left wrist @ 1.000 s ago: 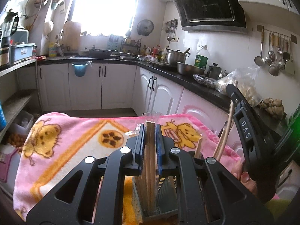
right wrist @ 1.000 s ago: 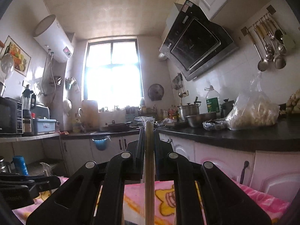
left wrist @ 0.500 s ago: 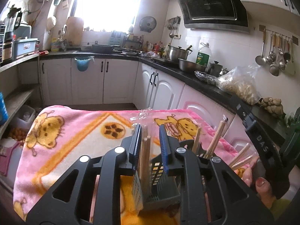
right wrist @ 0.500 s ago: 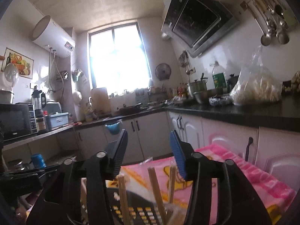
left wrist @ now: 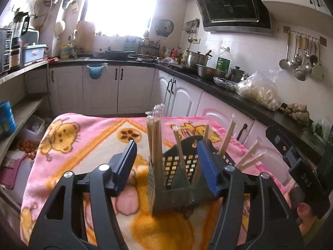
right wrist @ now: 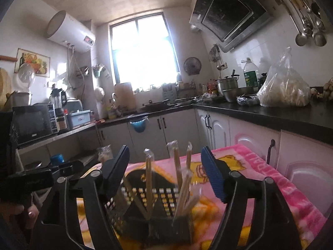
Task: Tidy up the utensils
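A dark perforated utensil holder (left wrist: 172,179) stands on a pink cartoon blanket (left wrist: 83,145). Several wrapped wooden chopsticks (left wrist: 155,139) stand upright and tilted in it. My left gripper (left wrist: 166,164) is open and empty, its blue pads on either side of the holder. In the right wrist view the same holder (right wrist: 154,204) with chopsticks (right wrist: 148,185) stands between the open, empty jaws of my right gripper (right wrist: 166,170). The right gripper's body also shows in the left wrist view at the right edge (left wrist: 297,166).
White cabinets (left wrist: 129,87) and a black counter (left wrist: 239,98) with pots, a bottle and a plastic bag run along the back and right. Shelves (left wrist: 22,108) stand at the left. Ladles (left wrist: 299,60) hang on the wall.
Both grippers were shut on chopsticks a second ago; both have opened and pulled back. The released chopsticks now stand in the holder.
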Available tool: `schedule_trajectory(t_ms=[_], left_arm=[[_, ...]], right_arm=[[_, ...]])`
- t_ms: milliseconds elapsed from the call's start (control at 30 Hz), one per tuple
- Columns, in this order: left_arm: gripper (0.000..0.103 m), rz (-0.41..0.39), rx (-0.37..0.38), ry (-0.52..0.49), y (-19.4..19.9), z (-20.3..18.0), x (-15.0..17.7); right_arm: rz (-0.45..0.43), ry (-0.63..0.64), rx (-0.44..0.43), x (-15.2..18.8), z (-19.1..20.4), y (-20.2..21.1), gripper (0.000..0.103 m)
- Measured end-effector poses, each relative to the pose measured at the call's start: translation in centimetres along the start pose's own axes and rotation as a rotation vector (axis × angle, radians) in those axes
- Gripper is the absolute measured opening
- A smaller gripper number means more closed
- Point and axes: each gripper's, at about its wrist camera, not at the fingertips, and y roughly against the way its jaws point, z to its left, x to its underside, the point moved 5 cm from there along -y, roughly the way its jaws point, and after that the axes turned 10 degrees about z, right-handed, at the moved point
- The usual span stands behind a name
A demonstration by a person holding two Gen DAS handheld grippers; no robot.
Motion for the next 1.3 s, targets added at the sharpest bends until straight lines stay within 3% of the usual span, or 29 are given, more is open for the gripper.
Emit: schedule_trajectory(t_ms=[200, 433, 867, 1300], left_arm=[[0.077, -0.009, -0.015, 0.006, 2.5, -0.5, 2.3], [0.091, -0.017, -0.028, -0.004, 4.8, -1.3, 5.2], [0.092, 0.018, -0.039, 0.007, 7.2, -2.3, 10.5], [0.092, 0.076, -0.067, 0.004, 7.4, -2.6, 16.1]], right_arm=[[0.020, 0.016, -0.024, 1.6, 0.8, 3.3, 0.083], [0.048, 0.021, -0.038, 3.2, 1.0, 6.9, 0.093], [0.110, 0.049, -0.022, 6.6, 1.3, 11.0, 0.097], [0.272, 0.111, 0.083, 12.6, 2.5, 11.5, 0.097]])
